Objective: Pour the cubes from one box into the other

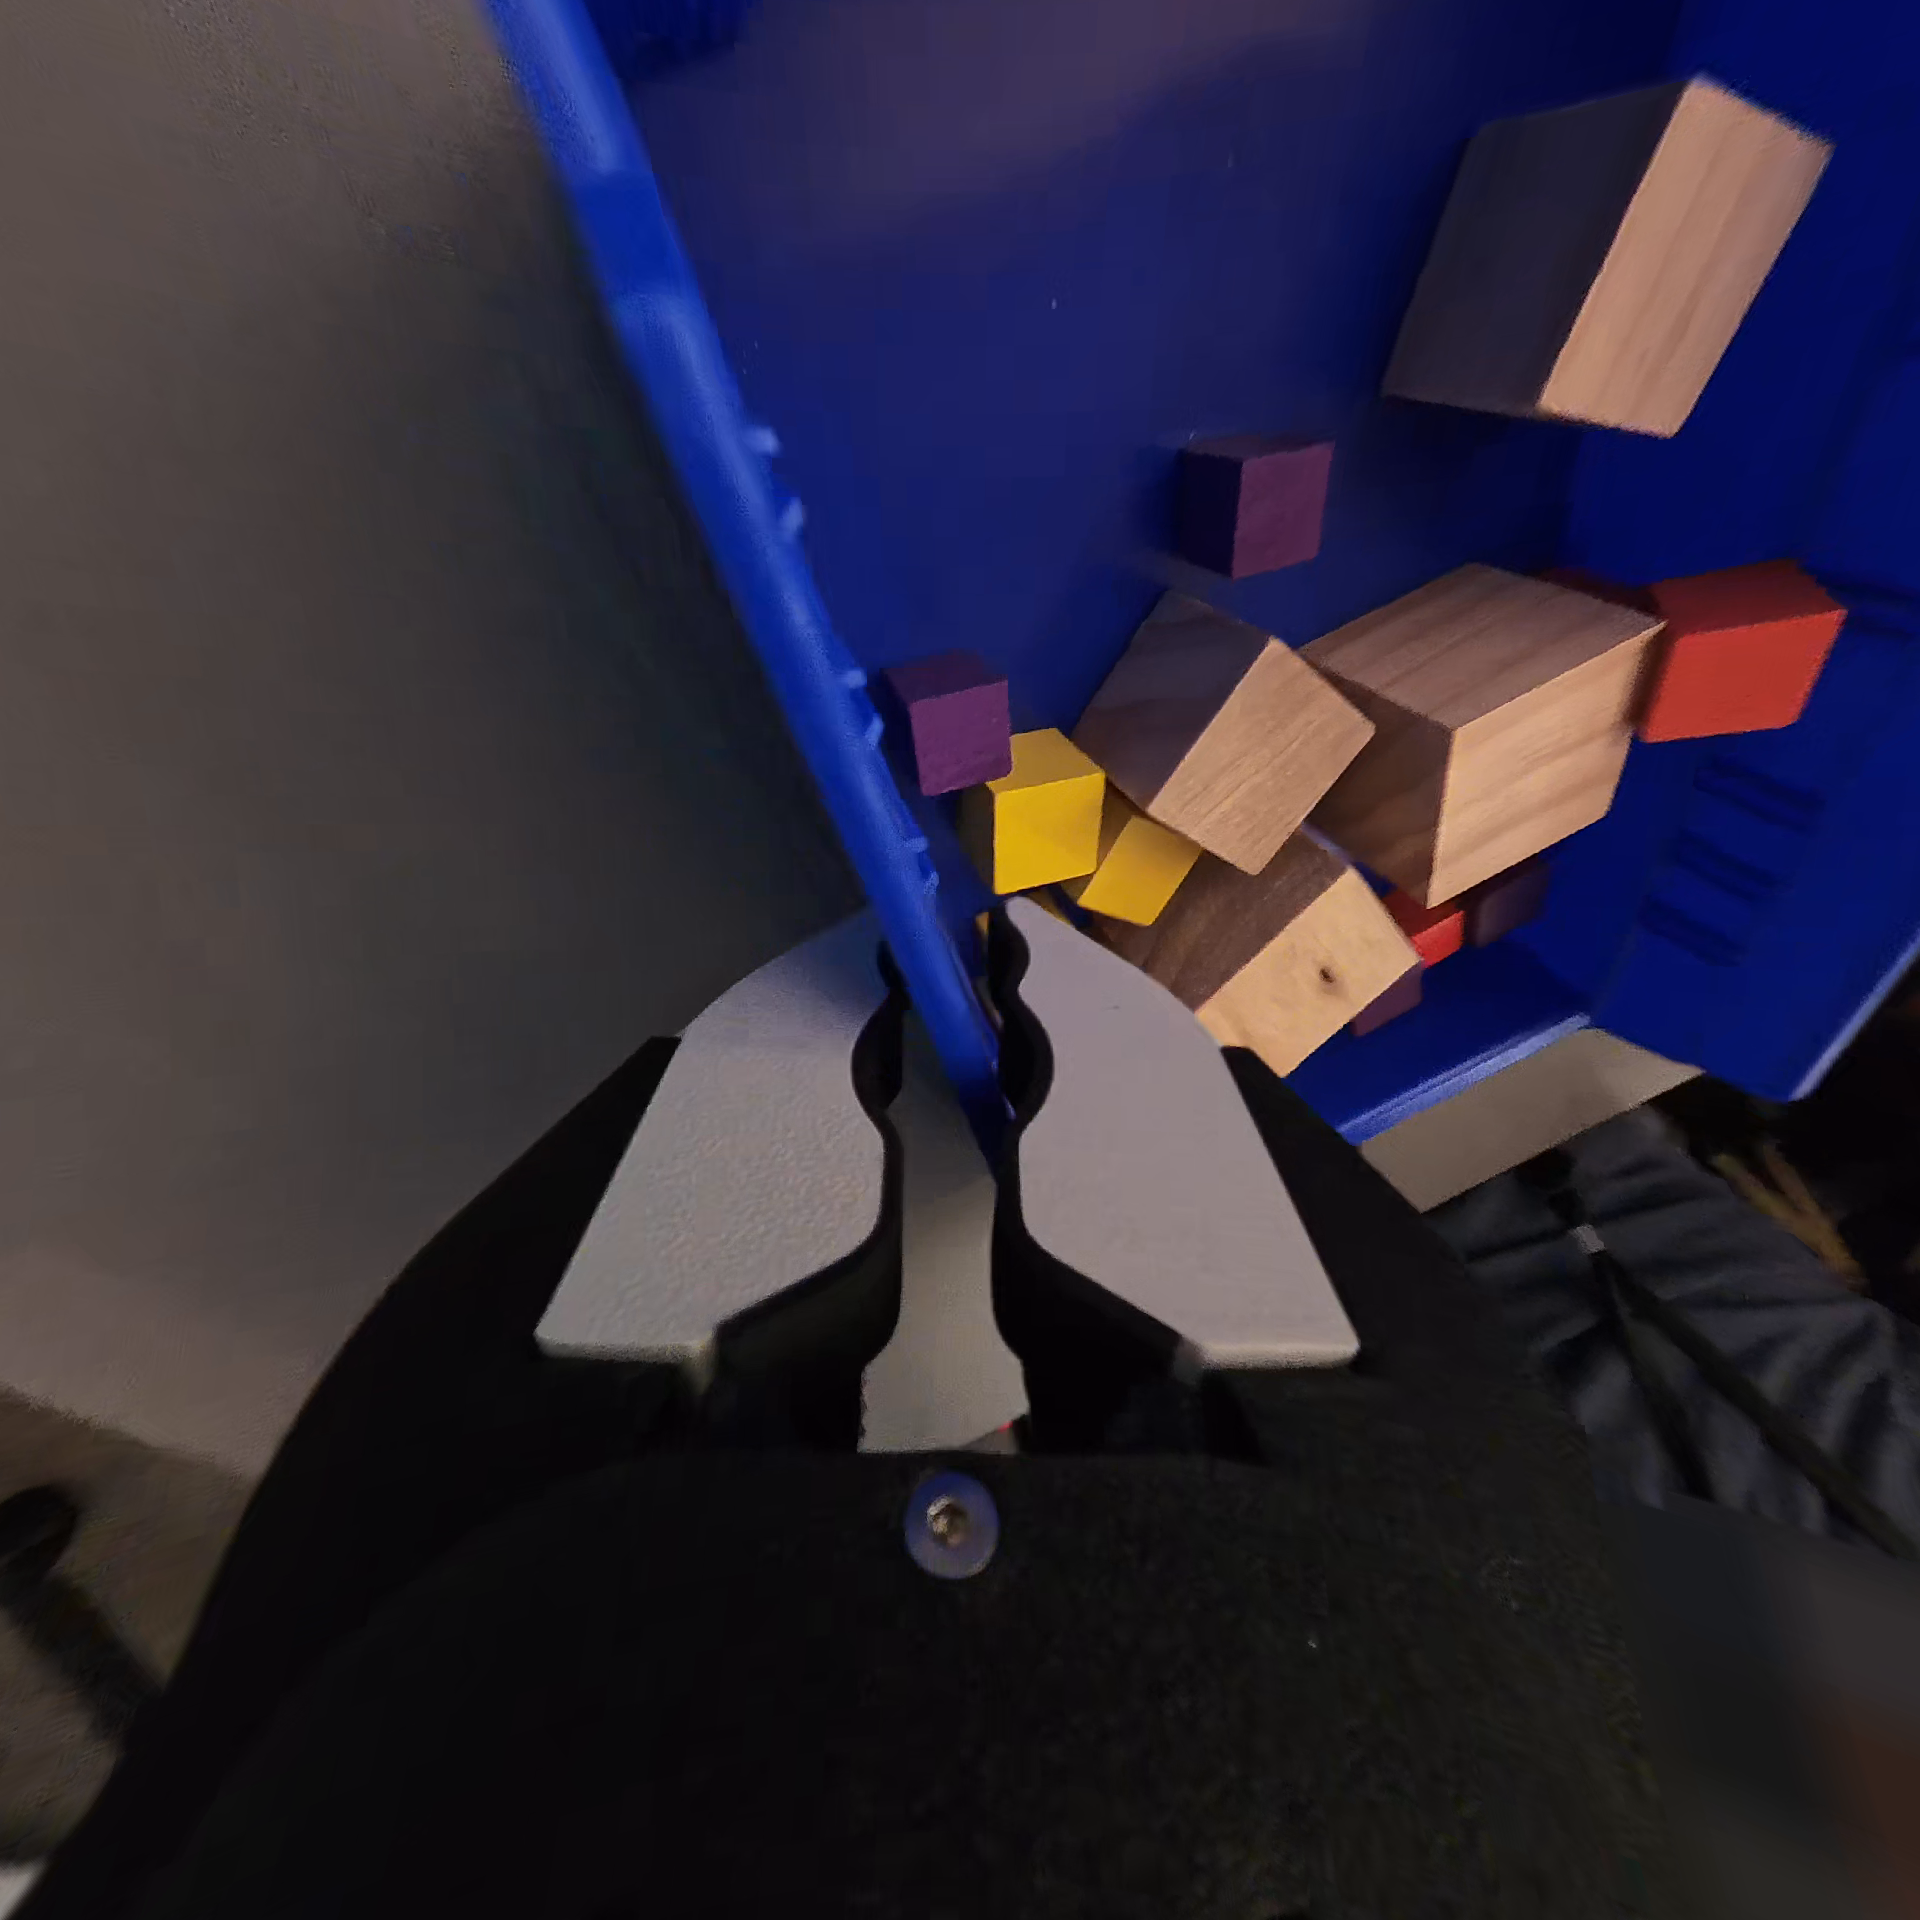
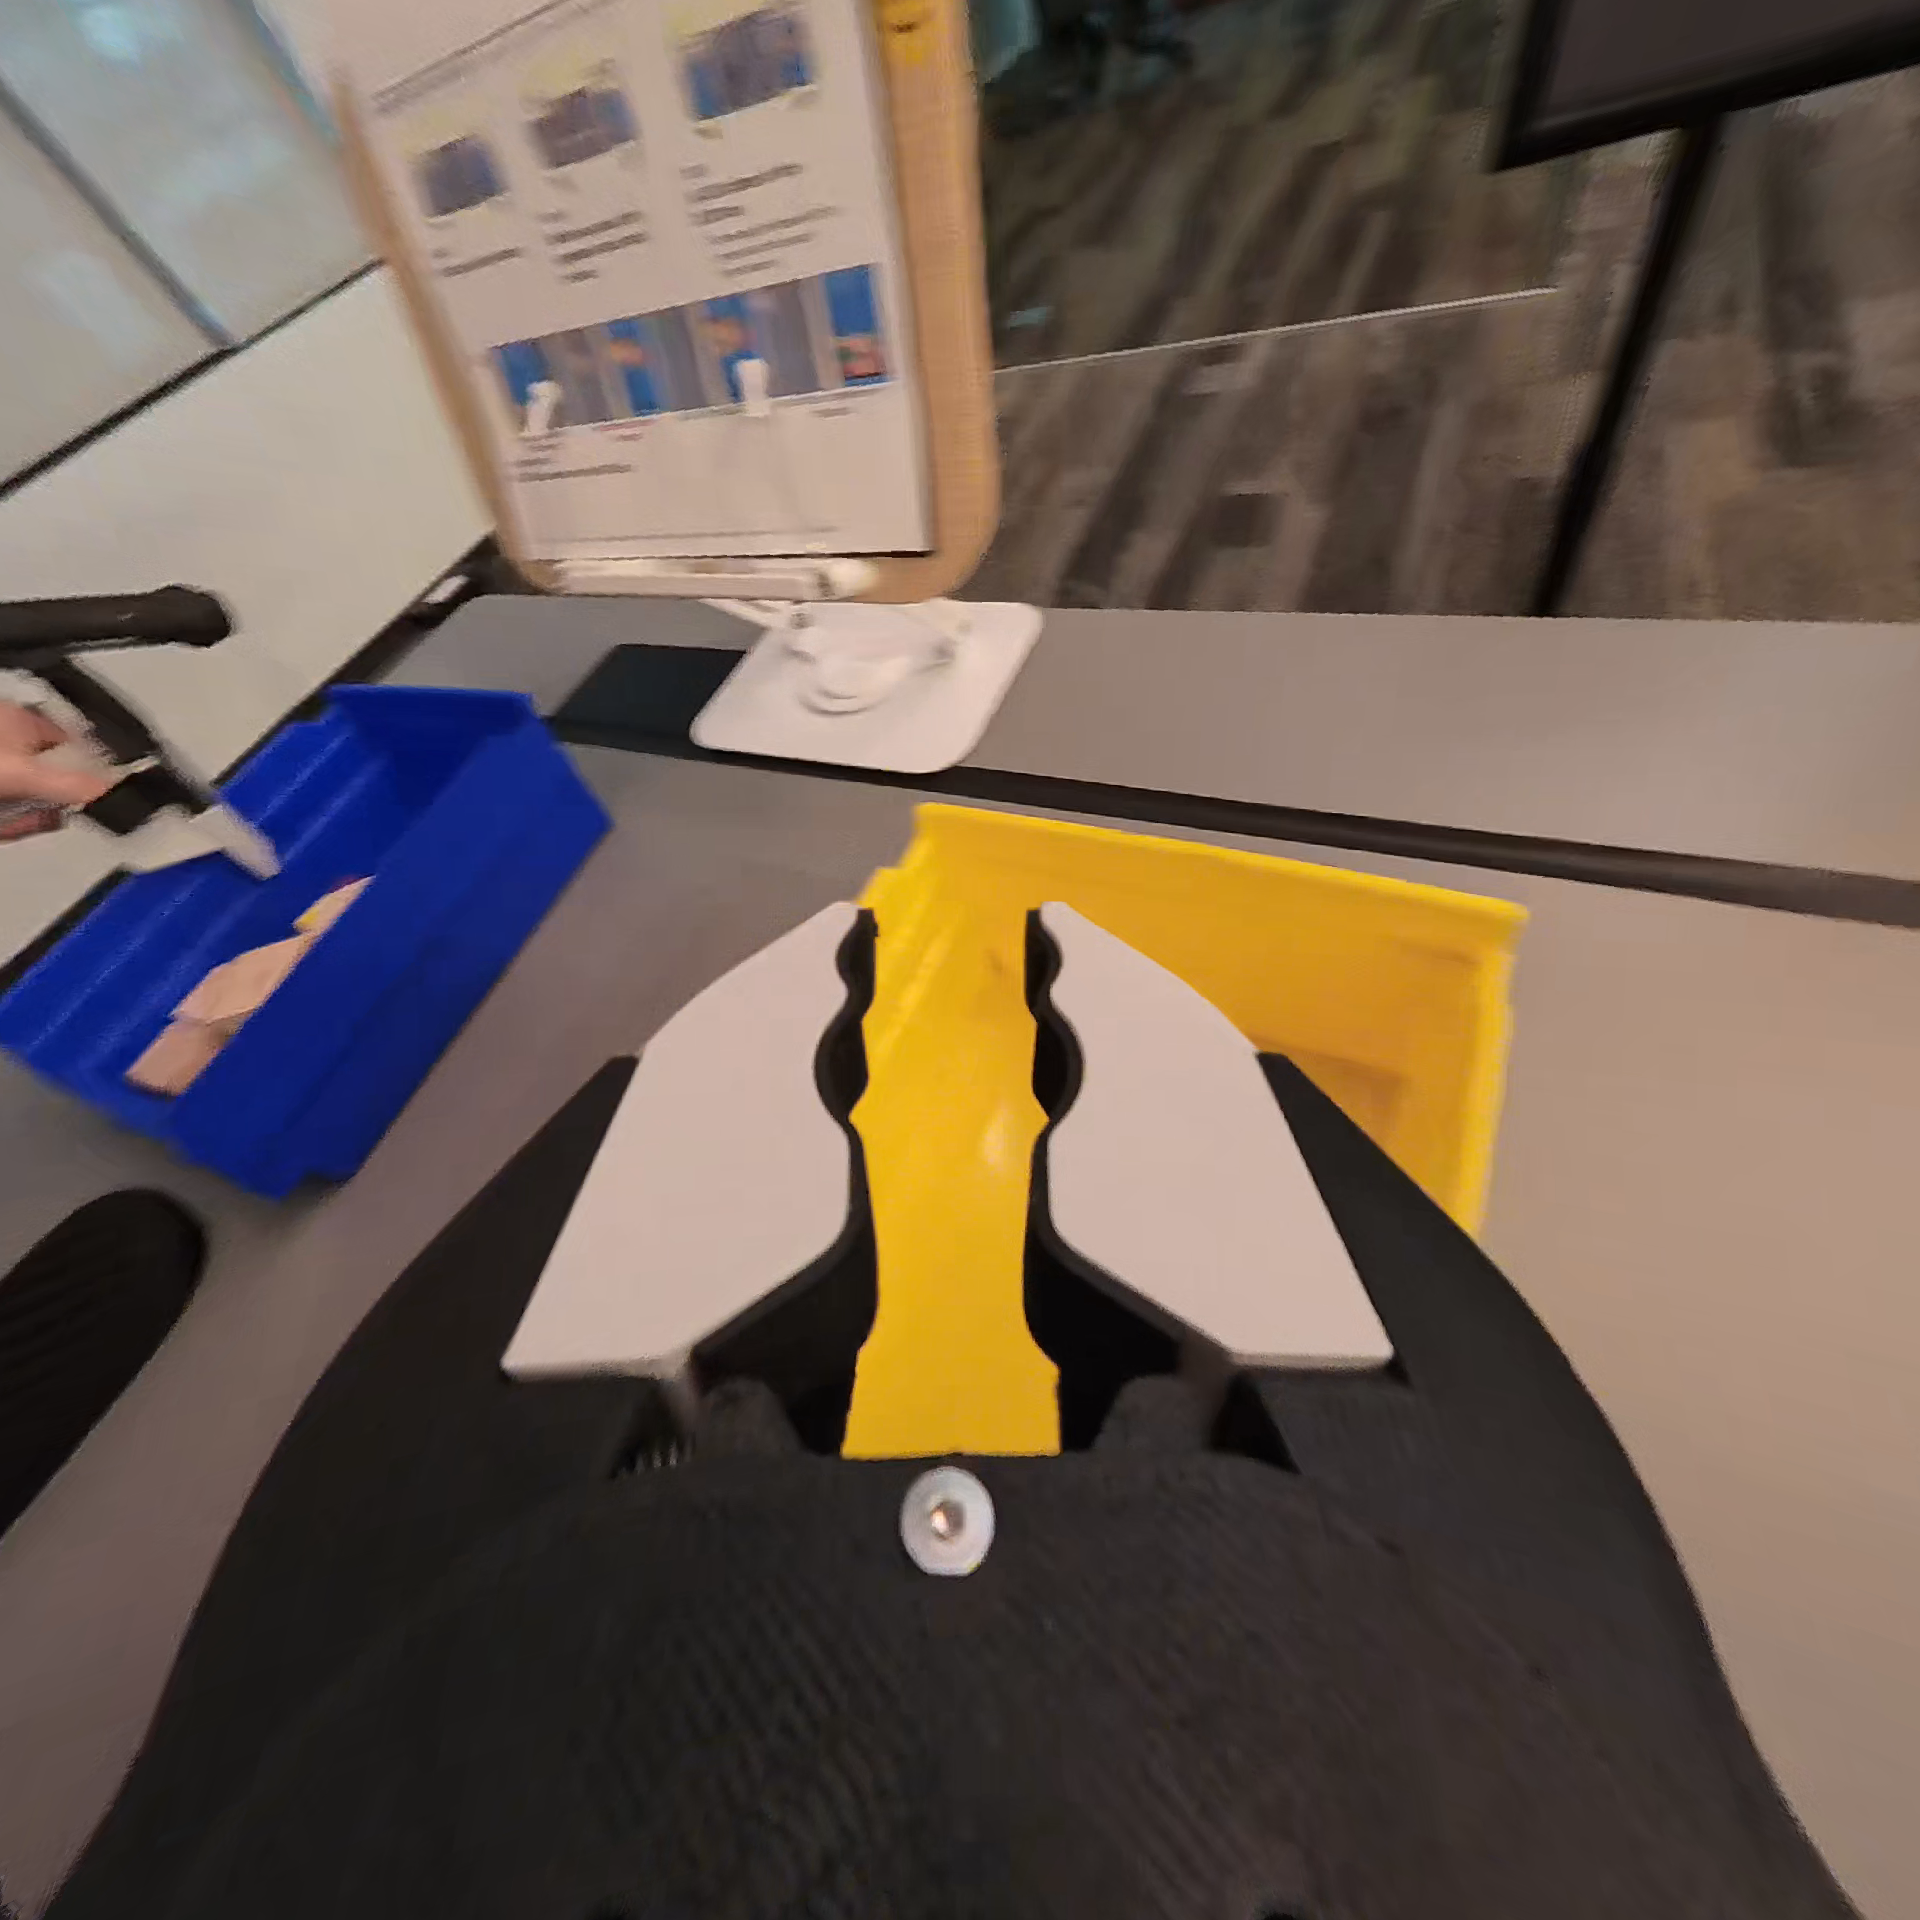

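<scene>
Between the two fingers of the left gripper (image 1: 951,935), the thin side wall of the blue box (image 1: 1039,312) is being pinched, one finger outside and one inside, so the fingers are sitting nearly together on that rim. Inside the box, the cubes are lying jumbled just beyond the inner finger: large plain wooden cubes (image 1: 1226,732), small yellow cubes (image 1: 1044,821), purple cubes (image 1: 1257,506) and red cubes (image 1: 1737,665), with one big wooden cube sitting apart, higher in the left wrist view. From the right wrist view, the same blue box (image 2: 416,883) is resting on the grey table (image 2: 1662,1143), off to the left, with the left gripper (image 2: 234,842) reaching onto its near wall and a person's hand (image 2: 31,758) gripping the handle.

Ahead of the right gripper (image 2: 951,925), the yellow box (image 2: 1351,987) is standing on the table, well apart from the blue one. Its fingers are standing apart, with yellow plastic showing through the gap; whether the pads are touching any wall I cannot tell.

Behind the boxes, a sheet of printed pictures in a tan frame (image 2: 707,291) is leaning on a white stand (image 2: 873,686), and a dark strip is running across the table.

Both boxes are looking like smooth moulded plastic with ribbed walls; the gripper fingers are pale grey with wavy black inner pads.
</scene>
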The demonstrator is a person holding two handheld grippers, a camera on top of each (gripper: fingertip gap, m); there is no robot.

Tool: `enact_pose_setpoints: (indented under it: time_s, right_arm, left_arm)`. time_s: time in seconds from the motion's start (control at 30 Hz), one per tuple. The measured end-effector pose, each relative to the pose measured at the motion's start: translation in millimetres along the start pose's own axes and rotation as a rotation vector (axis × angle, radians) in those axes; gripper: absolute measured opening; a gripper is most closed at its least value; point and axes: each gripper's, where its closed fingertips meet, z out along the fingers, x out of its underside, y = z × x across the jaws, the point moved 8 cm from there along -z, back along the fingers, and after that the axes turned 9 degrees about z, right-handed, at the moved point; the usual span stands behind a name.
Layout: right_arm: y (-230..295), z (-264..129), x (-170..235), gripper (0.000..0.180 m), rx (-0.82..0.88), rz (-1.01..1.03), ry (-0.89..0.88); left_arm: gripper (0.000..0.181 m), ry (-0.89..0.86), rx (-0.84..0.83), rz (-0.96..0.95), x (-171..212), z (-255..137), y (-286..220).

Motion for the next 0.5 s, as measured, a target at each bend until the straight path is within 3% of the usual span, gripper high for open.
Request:
enact_pose_setpoints:
  time_s: [0.07, 0.23, 0.37, 0.5]
  right_arm:
    - [23.4, 16.2, 8.2, 0.031, -0.064, -0.030, 0.045]
    - [61.9, 66.1, 22.0, 0.033, 0.143, -0.259, 0.085]
    - [122.7, 126.6, 36.7, 0.033, -0.045, -0.192, 0.189]
    - [178.4, 201.6, 56.4, 0.039, -0.149, -0.030, 0.374]
  left_arm:
    - [0.018, -0.079, 0.087, -0.052, 4.0, 1.4, 4.3]
    - [0.034, -0.273, 0.320, -0.193, 15.0, 5.6, 14.4]
    - [0.039, -0.351, 0.378, -0.254, 19.8, 7.4, 16.3]
    - [0.037, -0.359, 0.323, -0.296, 20.1, 7.1, 12.9]
